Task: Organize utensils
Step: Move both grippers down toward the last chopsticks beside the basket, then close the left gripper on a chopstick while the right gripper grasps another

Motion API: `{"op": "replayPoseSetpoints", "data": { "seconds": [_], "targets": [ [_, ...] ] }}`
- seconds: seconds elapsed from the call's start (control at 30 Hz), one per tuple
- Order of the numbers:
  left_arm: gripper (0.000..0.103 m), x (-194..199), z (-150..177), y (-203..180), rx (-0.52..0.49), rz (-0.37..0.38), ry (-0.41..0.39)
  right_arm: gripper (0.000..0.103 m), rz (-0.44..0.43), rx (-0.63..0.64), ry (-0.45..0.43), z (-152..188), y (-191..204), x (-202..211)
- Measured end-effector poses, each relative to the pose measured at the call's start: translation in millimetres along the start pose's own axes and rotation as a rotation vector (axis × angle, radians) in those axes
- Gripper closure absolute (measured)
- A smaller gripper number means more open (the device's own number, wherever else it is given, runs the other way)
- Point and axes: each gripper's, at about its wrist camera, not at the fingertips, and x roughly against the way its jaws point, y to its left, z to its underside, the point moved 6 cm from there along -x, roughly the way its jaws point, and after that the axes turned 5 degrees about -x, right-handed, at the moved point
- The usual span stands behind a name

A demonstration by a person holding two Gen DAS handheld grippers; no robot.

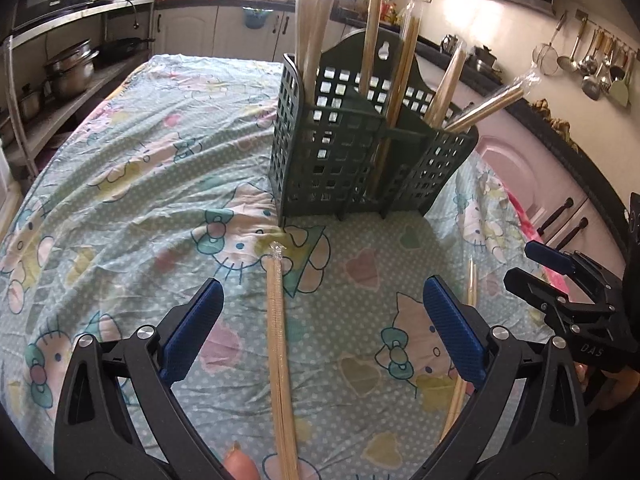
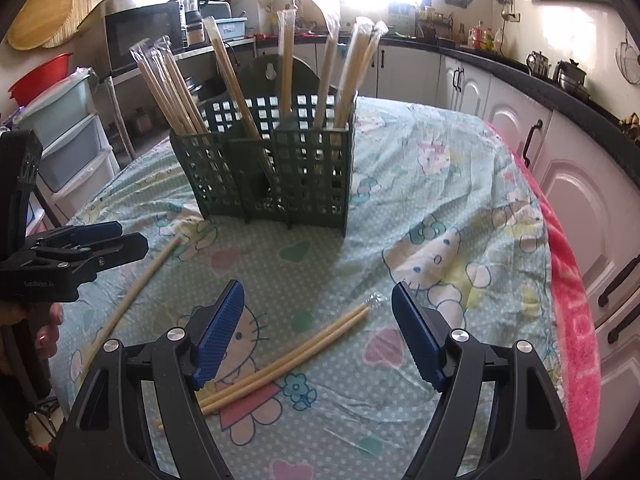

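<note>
Two wrapped pairs of pale wooden chopsticks lie loose on the cartoon-cat printed tablecloth point(image 2: 460, 168); the rest already stand in the dark green lattice plastic utensil holder point(image 2: 276, 160). By my reading the step in hand is the approach to a pick, nothing yet gripped.

Starting at the left: the left gripper point(image 1: 320, 320) has its blue-padded jaws wide apart and empty. One cellophane-sleeved chopstick pair point(image 1: 280, 340) lies lengthwise between the jaws, its crimped tip pointing toward twelve o'clock at the holder, whose base sits near, just beyond that tip. The pads do not press on it.

Moving right: the right gripper point(image 2: 318, 332) is likewise spread open with nothing held. The second sleeved chopstick pair point(image 2: 288, 364) runs on a slant from about seven o'clock up to one o'clock, its wrapped tip lying between the two blue pads. The holder stands at eleven o'clock from this gripper, well apart from it.

The next move likely calls for each claw to sink until its pads straddle the sticks, then close across the pair. The thin, round sticks on soft, wrinkled cloth may roll or slip in their slick wrap, so a low, squared-up grasp seems wise.
</note>
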Motion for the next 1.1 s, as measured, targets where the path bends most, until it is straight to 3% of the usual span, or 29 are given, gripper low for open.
{"op": "replayPoseSetpoints", "data": {
  "seconds": [0.27,0.33,0.4,0.47,0.8,1.1],
  "targets": [
    [0.018,-19.1,-0.5,2.3,0.012,0.012,0.052,0.029,0.007,-0.038,0.039,9.6,-13.6,-12.7],
    [0.023,-23.5,-2.5,2.7,0.018,0.021,0.059,0.029,0.004,-0.057,0.054,10.8,-18.2,-17.3],
    [0.036,-29.1,-3.9,3.6,0.024,0.028,0.075,0.03,0.0,-0.08,0.071,10.9,-22.1,-22.7],
    [0.043,-34.9,-4.5,5.1,0.036,0.033,0.096,0.03,-0.005,-0.111,0.085,9.3,-27.1,-29.4],
    [0.061,-55.2,-6.4,25.7,0.125,0.062,0.165,0.053,-0.044,-0.255,0.201,7.2,-52.7,-63.9],
    [0.064,-61.2,-10.9,34.6,0.13,0.055,0.191,0.064,-0.031,-0.262,0.236,1.4,-54.9,-73.3]
  ]
}}
